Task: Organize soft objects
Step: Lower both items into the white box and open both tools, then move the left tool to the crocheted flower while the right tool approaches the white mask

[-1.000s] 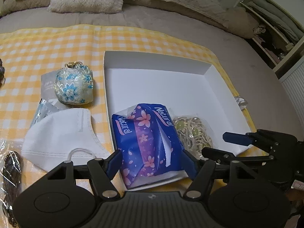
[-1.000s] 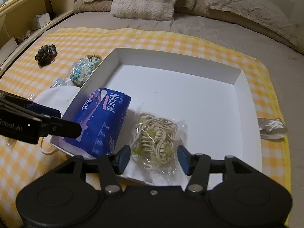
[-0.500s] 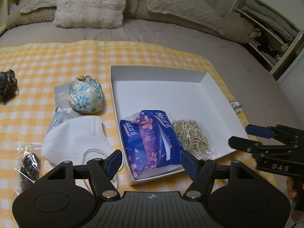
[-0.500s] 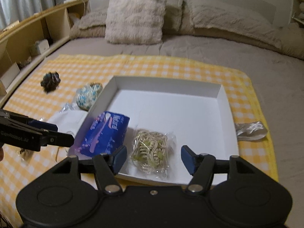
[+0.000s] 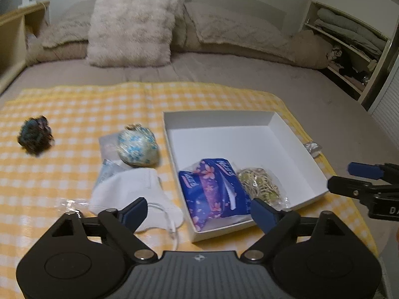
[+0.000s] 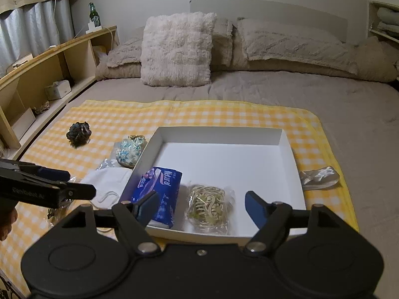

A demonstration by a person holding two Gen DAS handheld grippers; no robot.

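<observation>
Yellow-and-white checked cloth (image 6: 224, 111) covers the near part of a grey bed (image 6: 274, 87), with pillows (image 6: 177, 49) at the far end. A white shallow box (image 6: 219, 135) sits on the right half of the cloth. Inside it, against the near-left corner, lies a blue tissue pack (image 6: 159, 186) printed with pink flowers; just to its right lies a clear bag of pale cord (image 6: 208, 205). The rest of the box floor is bare.

Left of the box, on the cloth: a white mask (image 5: 129, 189) with its ear loop trailing toward the near edge; beyond it a round floral pouch (image 5: 137, 148) resting on flat grey packets (image 5: 107, 147); far left, a dark scrunchie (image 5: 35, 137), well apart from the others. A crumpled clear wrapper (image 5: 67, 203) lies near the mask's left side. Right of the box, a silvery packet (image 6: 319, 177) lies on the cloth edge.

The left gripper (image 5: 199, 210) is raised above the near edge of the cloth, its blue-padded fingers (image 5: 134, 210) spreading wider, nothing between them; the mask and tissue pack lie below and beyond. The right gripper (image 6: 202, 206) is likewise raised near the box's near wall, fingers (image 6: 254, 206) spreading, gripping nothing; the bag of cord lies beyond the gap. Each gripper appears at the edge of the other's view. A wooden shelf (image 6: 49, 67) runs along the bed's left side.
</observation>
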